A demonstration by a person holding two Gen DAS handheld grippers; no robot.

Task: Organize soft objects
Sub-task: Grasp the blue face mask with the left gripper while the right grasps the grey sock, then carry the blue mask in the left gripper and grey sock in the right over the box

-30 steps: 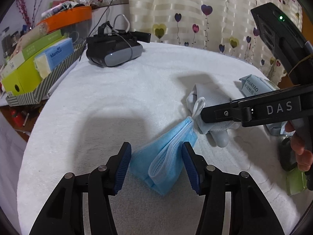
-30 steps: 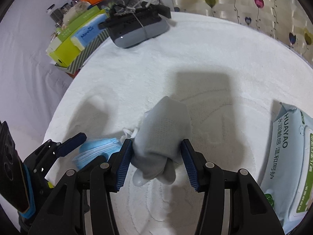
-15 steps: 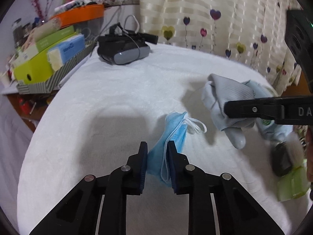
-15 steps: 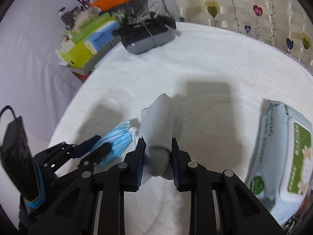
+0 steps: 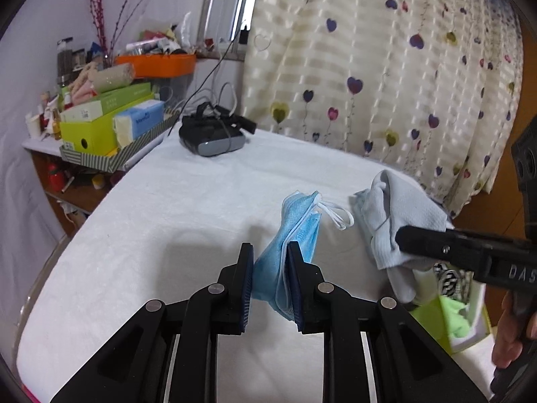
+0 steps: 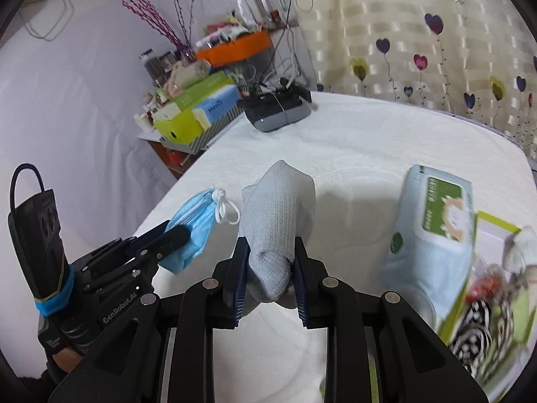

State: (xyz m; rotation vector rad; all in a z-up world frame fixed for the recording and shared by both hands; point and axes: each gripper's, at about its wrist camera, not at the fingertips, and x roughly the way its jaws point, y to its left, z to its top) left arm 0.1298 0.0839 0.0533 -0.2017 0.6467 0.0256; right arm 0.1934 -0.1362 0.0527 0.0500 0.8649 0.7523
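left gripper (image 5: 270,278) clenched on blue mask (image 5: 292,231); mask pinched between the pads, folded, its white ear loops (image 5: 334,215) dangling free at the far end. mask is clear of the bed (image 5: 151,221), hanging above its right half.

right gripper (image 6: 270,270) clenched on grey sock (image 6: 277,225); toe end bunched between the pads, rest of sock standing up past the fingertips, off the bed surface.

mask and sock are side by side, just apart, mask to the left of sock.

wipes pack (image 6: 433,235) near the bed's right edge, leaning on a green box (image 6: 490,288) of striped cloth. headset (image 5: 211,134) at the far left corner.
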